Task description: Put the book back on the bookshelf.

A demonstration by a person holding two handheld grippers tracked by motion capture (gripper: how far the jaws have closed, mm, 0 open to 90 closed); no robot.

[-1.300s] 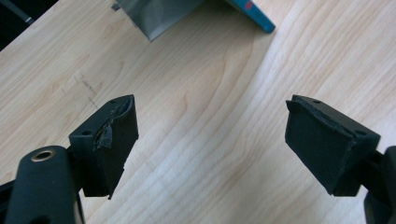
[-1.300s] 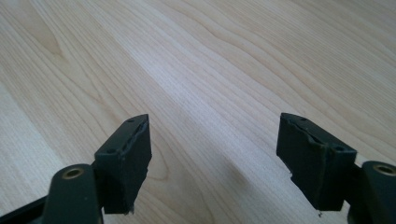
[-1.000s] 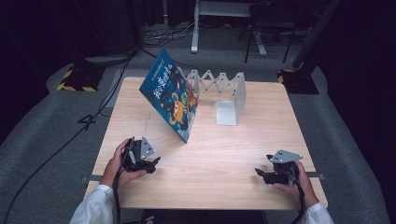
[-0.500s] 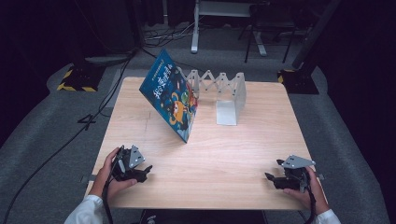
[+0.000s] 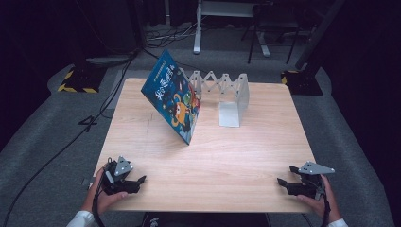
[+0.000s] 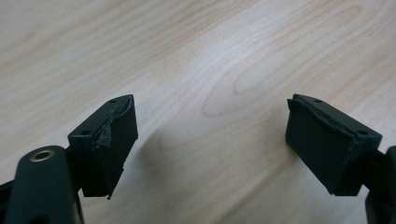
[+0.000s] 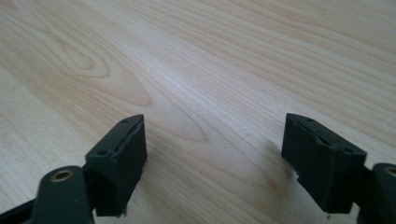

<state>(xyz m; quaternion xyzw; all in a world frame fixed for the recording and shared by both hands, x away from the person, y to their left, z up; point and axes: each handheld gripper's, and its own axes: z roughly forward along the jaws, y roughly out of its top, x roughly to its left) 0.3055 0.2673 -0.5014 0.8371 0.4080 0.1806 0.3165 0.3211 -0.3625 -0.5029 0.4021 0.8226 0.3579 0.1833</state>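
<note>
While the book [image 5: 172, 101] leans, its rack-side cover hides.

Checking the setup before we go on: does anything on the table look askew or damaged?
The picture book leans steeply against the white expanding rack's left end rather than standing in it. Nothing looks spilled or broken.

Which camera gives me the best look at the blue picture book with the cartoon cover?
The high view: the blue picture book with the cartoon cover stands tilted there, leaning back against the white accordion book rack, its whole cover visible. The left and right gripper views look down at the bare light wooden table between open tool jaws, so they add nothing on it.
</note>
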